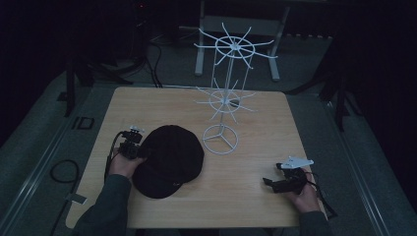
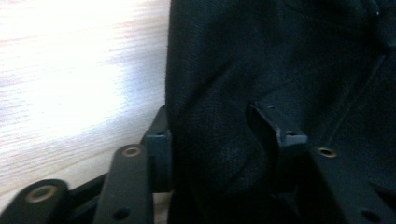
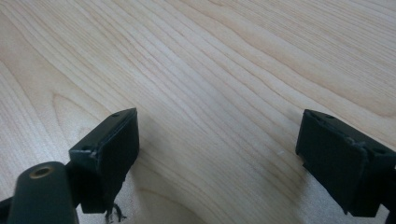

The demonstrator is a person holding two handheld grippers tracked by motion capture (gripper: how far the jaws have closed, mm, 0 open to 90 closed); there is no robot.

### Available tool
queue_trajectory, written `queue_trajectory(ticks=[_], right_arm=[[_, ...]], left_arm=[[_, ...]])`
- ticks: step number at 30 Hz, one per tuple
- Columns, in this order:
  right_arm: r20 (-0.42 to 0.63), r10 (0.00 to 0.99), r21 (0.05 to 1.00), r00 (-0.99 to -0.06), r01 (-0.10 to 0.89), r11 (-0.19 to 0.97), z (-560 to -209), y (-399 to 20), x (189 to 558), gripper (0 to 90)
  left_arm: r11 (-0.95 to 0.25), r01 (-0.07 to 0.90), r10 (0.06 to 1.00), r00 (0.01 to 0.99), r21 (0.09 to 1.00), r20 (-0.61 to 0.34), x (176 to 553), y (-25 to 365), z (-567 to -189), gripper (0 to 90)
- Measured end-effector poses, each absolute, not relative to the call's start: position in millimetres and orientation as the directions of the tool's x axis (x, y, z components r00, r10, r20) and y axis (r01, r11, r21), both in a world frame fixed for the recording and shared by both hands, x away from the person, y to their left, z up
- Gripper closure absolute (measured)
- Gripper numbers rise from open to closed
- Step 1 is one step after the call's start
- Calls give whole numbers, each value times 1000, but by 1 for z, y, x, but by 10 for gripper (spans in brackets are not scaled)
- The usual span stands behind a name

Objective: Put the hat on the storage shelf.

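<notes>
Wood table (image 1: 255, 196) (light grain): black cap (image 1: 169, 160) front-left, white wire rack (image 1: 223, 105) near centre.

No readable text, label, brand or number appeared on the black cap (image 1: 168, 160), the white wire rack (image 1: 223, 93) or the wooden table (image 1: 255, 147) around them.

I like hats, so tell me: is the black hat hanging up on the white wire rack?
No, the black hat lies flat on the wooden table, beside the white wire rack.
</notes>
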State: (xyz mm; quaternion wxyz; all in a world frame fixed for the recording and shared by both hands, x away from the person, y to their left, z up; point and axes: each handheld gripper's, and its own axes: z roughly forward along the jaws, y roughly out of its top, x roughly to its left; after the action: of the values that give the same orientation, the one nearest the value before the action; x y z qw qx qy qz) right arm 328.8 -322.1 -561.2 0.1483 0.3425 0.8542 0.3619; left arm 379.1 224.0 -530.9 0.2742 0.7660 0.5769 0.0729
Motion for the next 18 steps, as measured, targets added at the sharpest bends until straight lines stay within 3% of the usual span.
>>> queue_trajectory(ticks=[7,18], right_arm=[[-6,692,720,-721,478,504,-561,-322,329,132],[-6,693,720,-721,478,504,-561,-322,329,132]], left_arm=[[-219,833,939,322,509,-123,378,218,-526,703],[-122,819,937,282,561,-207,372,227,-519,767]])
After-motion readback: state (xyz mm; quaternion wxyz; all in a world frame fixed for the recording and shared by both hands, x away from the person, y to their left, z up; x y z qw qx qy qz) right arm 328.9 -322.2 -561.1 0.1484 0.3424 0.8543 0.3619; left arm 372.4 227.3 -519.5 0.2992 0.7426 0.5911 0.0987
